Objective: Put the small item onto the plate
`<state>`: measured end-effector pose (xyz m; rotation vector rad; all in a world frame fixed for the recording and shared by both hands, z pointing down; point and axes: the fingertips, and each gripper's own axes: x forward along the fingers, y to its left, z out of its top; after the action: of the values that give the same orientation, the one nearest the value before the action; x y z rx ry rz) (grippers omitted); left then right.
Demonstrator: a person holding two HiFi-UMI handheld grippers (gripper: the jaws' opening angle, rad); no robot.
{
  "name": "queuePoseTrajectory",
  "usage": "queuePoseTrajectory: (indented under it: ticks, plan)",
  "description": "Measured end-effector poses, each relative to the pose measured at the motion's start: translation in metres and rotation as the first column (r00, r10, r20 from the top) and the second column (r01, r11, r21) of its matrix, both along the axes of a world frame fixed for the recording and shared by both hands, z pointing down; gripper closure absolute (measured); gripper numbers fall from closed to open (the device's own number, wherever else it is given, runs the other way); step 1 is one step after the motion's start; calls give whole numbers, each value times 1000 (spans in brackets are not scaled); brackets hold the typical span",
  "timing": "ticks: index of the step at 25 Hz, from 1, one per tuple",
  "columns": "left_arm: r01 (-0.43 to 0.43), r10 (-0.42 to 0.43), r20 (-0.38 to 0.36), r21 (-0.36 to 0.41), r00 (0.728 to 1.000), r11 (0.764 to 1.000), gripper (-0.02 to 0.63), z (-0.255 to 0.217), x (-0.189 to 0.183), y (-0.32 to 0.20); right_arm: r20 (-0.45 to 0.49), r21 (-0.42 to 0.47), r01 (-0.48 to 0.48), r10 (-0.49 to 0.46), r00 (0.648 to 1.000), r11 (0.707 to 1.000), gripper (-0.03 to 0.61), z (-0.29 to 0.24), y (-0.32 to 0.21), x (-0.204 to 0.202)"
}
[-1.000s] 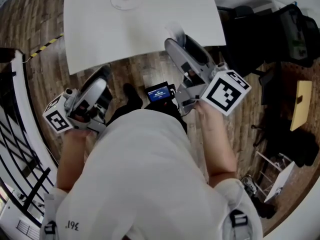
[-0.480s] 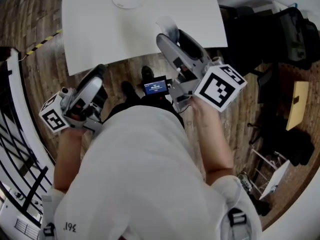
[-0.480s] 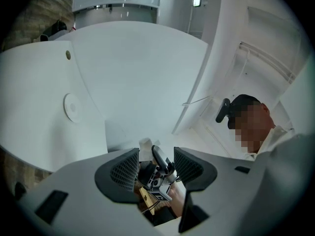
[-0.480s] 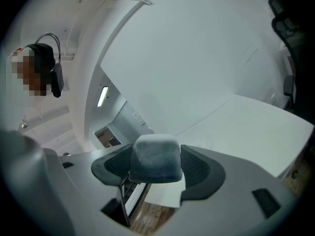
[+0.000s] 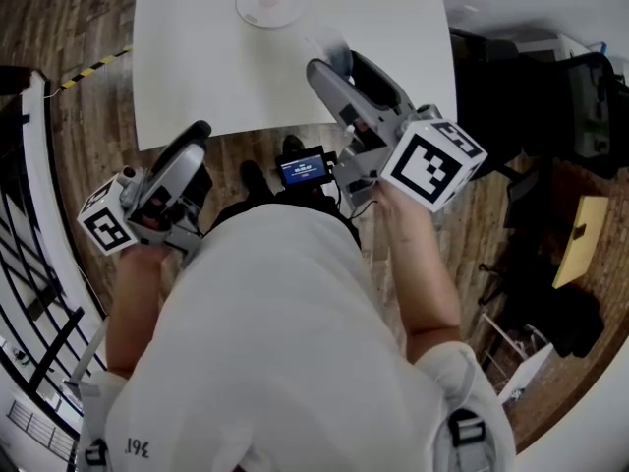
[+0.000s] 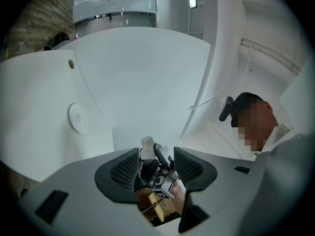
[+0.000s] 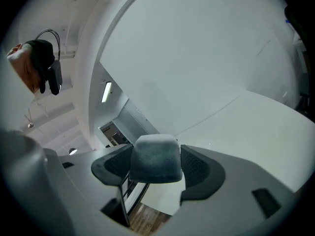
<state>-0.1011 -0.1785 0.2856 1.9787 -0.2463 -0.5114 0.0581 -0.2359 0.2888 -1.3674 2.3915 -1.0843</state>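
A small round white plate (image 5: 267, 3) lies at the far side of the white table (image 5: 197, 67); it also shows in the left gripper view as the plate (image 6: 78, 117). My right gripper (image 5: 332, 59) reaches over the table's near edge, short of the plate and to its right. It is shut on a small pale grey soft block (image 7: 156, 159), which shows between the two dark pads (image 7: 199, 171). The block (image 6: 147, 144) is also visible from the left gripper view. My left gripper (image 5: 195, 138) hangs open over the wooden floor below the table's edge, with nothing between its jaws.
Wooden floor (image 5: 79, 87) surrounds the table. A black railing (image 5: 29, 264) runs along the left. Dark bags and furniture (image 5: 550, 106) stand at the right. A small lit screen (image 5: 303, 170) sits at my chest. Another person (image 6: 256, 122) is at the right of the left gripper view.
I have come closer to the table. The right gripper with the block has moved from the table's front edge to over the tabletop, toward the plate. The left gripper stays low.
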Motion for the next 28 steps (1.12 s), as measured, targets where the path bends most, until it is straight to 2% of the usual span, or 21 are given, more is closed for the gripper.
queuePoseTrajectory:
  ticks: [4, 12, 19, 28]
  plan:
    - [13, -12, 24, -11, 1000, 1000, 388, 8, 9, -14, -18, -23, 14, -15, 1000, 1000, 270, 16, -16, 5]
    - [0, 4, 118, -32, 993, 999, 388, 46, 30, -34, -106, -90, 58, -67, 992, 994, 270, 66, -44, 12]
    - [73, -63, 154, -63, 986, 995, 388, 74, 35, -63, -151, -151, 87, -110, 982, 985, 271, 104, -64, 12]
    - [109, -84, 220, -105, 972, 988, 390, 109, 39, -88, -191, -215, 98, -140, 972, 972, 271, 141, -95, 12]
